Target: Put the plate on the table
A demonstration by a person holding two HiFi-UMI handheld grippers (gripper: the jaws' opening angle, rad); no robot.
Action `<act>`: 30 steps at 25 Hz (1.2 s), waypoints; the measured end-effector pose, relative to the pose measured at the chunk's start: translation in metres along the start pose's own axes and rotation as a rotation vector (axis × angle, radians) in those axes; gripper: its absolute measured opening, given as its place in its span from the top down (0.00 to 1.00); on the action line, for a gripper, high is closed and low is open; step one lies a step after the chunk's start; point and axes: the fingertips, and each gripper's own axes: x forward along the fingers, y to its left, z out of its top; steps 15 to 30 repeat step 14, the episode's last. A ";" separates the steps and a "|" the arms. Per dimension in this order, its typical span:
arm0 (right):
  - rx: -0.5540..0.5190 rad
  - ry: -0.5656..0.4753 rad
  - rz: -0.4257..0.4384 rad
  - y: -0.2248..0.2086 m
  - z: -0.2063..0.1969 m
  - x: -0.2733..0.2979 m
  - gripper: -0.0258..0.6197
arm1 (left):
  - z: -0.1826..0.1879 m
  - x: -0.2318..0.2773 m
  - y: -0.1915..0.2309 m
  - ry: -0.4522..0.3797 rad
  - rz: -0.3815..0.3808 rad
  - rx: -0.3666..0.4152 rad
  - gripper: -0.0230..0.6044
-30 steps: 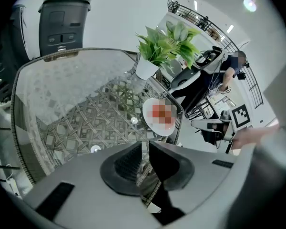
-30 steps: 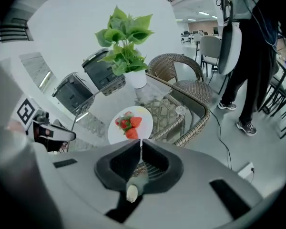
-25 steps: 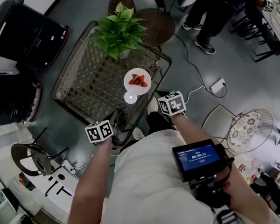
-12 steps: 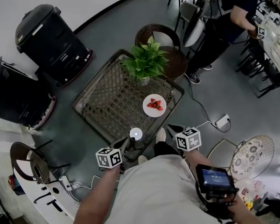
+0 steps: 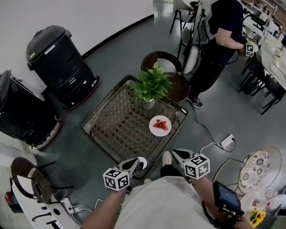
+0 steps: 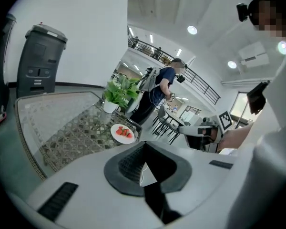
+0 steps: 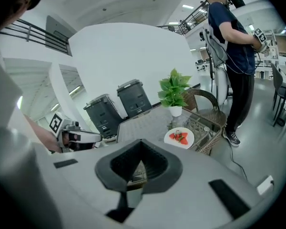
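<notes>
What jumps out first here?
A white plate of strawberries sits on the glass-topped wicker table, toward its right side, next to a leafy potted plant. The left gripper and right gripper hover by the table's near edge, holding nothing.

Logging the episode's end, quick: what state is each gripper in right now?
Left gripper: closed, holding nothing.
Right gripper: closed, holding nothing.

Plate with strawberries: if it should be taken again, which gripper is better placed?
Right, probably. The plate lies near the table's right front corner, closer to the right gripper than to the left gripper. Both have jaws together, holding nothing.
</notes>
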 end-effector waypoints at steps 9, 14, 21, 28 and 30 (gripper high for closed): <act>-0.009 -0.062 0.019 0.032 -0.012 -0.029 0.95 | -0.008 -0.023 -0.032 -0.018 -0.050 0.072 0.96; -0.009 -0.077 0.035 0.050 -0.018 -0.046 0.95 | -0.018 -0.038 -0.055 -0.007 -0.068 0.098 0.96; -0.009 -0.077 0.035 0.050 -0.018 -0.046 0.95 | -0.018 -0.038 -0.055 -0.007 -0.068 0.098 0.96; -0.009 -0.077 0.035 0.050 -0.018 -0.046 0.95 | -0.018 -0.038 -0.055 -0.007 -0.068 0.098 0.96; -0.009 -0.077 0.035 0.050 -0.018 -0.046 0.95 | -0.018 -0.038 -0.055 -0.007 -0.068 0.098 0.96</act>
